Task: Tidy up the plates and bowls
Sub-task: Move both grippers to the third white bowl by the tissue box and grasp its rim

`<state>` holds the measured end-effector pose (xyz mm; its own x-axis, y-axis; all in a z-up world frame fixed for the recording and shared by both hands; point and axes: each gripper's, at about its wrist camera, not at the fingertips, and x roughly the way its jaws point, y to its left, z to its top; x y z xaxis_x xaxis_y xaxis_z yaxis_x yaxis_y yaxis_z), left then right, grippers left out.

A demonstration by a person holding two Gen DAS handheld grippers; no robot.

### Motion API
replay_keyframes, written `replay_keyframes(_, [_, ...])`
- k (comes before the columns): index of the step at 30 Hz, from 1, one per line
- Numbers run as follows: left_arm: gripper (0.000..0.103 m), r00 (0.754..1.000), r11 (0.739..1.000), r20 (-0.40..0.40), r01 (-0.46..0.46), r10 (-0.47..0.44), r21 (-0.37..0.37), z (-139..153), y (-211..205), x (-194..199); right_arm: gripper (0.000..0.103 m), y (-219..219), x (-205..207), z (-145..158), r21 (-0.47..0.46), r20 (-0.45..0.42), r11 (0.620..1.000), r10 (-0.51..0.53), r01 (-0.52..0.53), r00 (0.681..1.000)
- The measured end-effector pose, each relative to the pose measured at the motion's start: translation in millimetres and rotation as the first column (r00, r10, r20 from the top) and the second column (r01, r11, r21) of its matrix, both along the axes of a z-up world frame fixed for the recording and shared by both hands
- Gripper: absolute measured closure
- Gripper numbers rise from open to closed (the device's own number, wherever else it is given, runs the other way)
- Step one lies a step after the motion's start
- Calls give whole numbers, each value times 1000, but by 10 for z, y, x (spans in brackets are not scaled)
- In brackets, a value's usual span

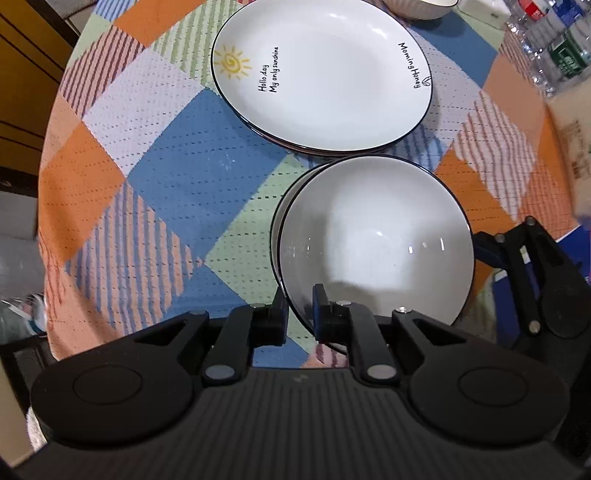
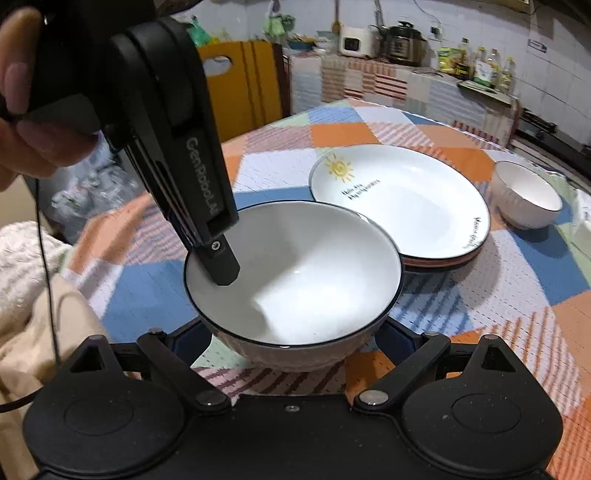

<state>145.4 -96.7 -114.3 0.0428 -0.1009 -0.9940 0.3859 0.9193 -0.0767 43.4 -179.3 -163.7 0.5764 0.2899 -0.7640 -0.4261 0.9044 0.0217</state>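
Observation:
A white bowl with a dark rim [image 1: 376,240] [image 2: 295,273] is held just above the checked tablecloth. My left gripper [image 1: 300,314] is shut on its near rim, one finger inside and one outside; it shows from the side in the right wrist view [image 2: 218,258]. My right gripper [image 2: 291,343] stands open with its fingers on either side of the bowl's base; its arm shows in the left wrist view [image 1: 524,266]. A stack of plates, the top one white with a sun drawing [image 1: 321,74] [image 2: 402,199], lies beyond the bowl. A second white bowl [image 2: 526,195] [image 1: 417,7] sits past the plates.
The round table has a patchwork cloth [image 1: 177,177] [image 2: 498,295]. Plastic bottles [image 1: 546,44] stand at its far right edge. A beige towel [image 2: 33,295] lies at the left. A yellow chair [image 2: 243,81] and a kitchen counter [image 2: 406,81] stand behind.

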Motion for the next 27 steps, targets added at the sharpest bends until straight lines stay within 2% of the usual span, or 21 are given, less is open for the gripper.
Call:
replay_keyframes(5, [88, 999, 998, 26, 39, -40, 47, -37, -46, -15, 6, 27, 17, -19, -26, 3, 1000, -2, 2, 1000])
replay_keyframes(11, [79, 1000, 1000, -5, 13, -13, -19, 88, 27, 27, 7, -19, -84, 82, -35, 49, 999, 31, -29, 998])
replay_keyframes(17, [79, 1000, 995, -3, -1, 1, -102, 356, 54, 94, 7, -356, -110, 368, 63, 78, 998, -14, 9, 997])
replay_keyframes(23, [79, 999, 991, 44, 34, -28, -129, 627, -64, 176, 7, -839, 37, 619, 155, 100, 982, -122, 105, 988])
replay_keyframes(27, [79, 996, 986, 71, 60, -49, -158, 775, -184, 288, 7, -1076, 208, 755, 184, 95, 970, -181, 162, 979])
